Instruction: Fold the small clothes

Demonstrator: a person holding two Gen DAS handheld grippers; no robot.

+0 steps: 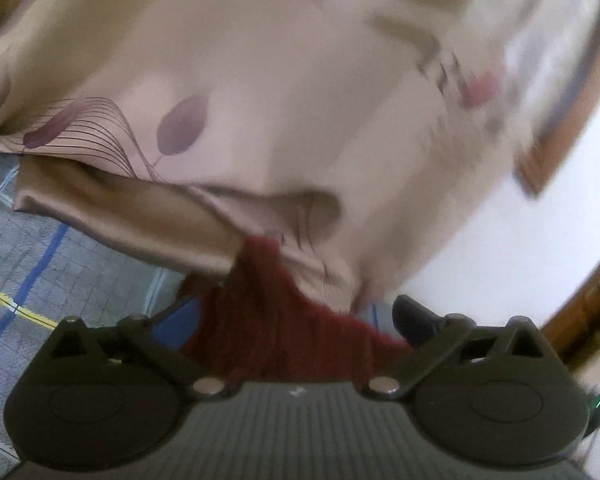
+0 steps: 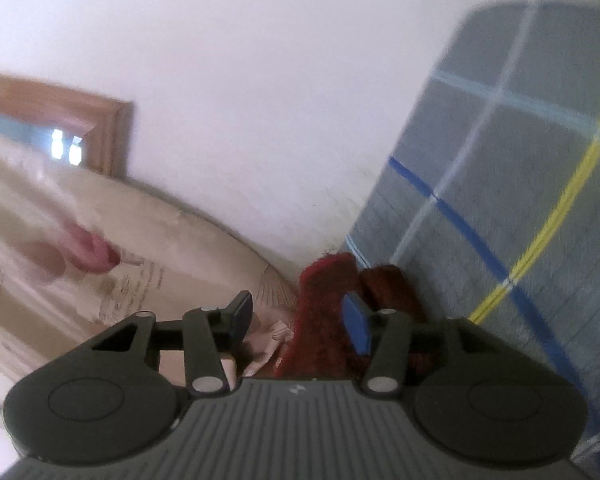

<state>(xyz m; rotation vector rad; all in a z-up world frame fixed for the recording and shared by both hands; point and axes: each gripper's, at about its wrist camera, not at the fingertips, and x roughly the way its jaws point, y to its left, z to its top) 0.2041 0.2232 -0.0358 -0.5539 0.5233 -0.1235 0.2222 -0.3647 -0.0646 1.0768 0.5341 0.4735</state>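
Left tongs (image 1: pixel 296 320) spread as wide as possible, clamped on nothing; dark red knitted garment (image 1: pixel 276 312) lying between the fingers, right in front, apparently loose from both pads. Right tongs (image 2: pixel 300 320) partly apart, pads not visibly pressing, same red knit (image 2: pixel 324 300) standing up between them and running straight ahead along the fingers. Long axis roughly forward and away in both views, so both hands equally close, garment directly under each. Resting on a bed: grey checked bedsheet (image 2: pixel 520 200) with blue and yellow lines on one side, beige floral pillow (image 1: pixel 220 80) pressing over the far end of the knit. Beyond, white wall (image 2: pixel 260 80) and a wooden frame (image 2: pixel 108 136), blurred.
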